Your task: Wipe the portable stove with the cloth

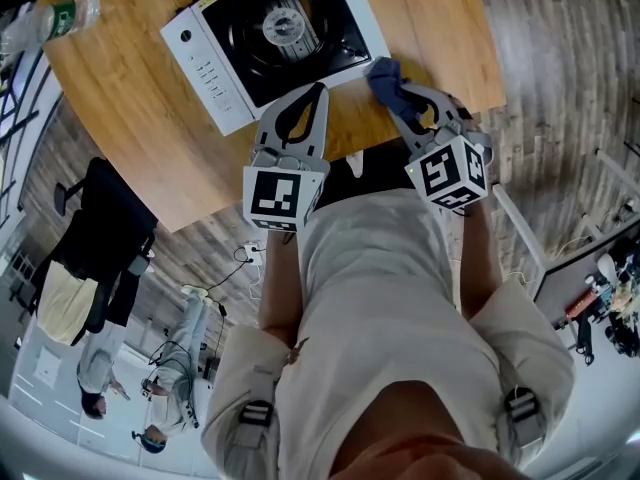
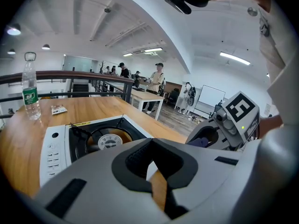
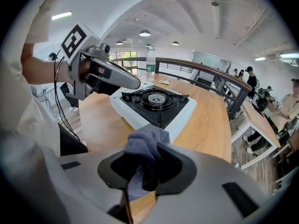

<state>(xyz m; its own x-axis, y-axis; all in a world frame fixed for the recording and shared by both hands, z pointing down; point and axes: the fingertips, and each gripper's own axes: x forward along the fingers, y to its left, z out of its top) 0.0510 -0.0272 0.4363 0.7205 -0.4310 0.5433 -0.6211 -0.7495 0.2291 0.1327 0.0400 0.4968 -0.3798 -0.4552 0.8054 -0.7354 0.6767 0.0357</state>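
Note:
The portable stove (image 1: 268, 36), white with a black top and a round burner, sits on the wooden table (image 1: 130, 128) just beyond both grippers. My right gripper (image 1: 398, 96) is shut on a blue cloth (image 1: 384, 77), which it holds off the stove's near right corner. In the right gripper view the cloth (image 3: 145, 143) bunches up between the jaws, with the stove (image 3: 154, 101) ahead. My left gripper (image 1: 318, 92) hovers at the stove's near edge, shut and holding nothing. In the left gripper view the stove (image 2: 55, 146) lies ahead to the left.
A plastic water bottle (image 1: 58, 18) stands at the table's far left, beside a small packet (image 2: 58, 109). The table's near edge runs right under the grippers. Below lie a black chair (image 1: 105, 238) and people on the lower floor. A railing (image 2: 70, 76) borders the far side.

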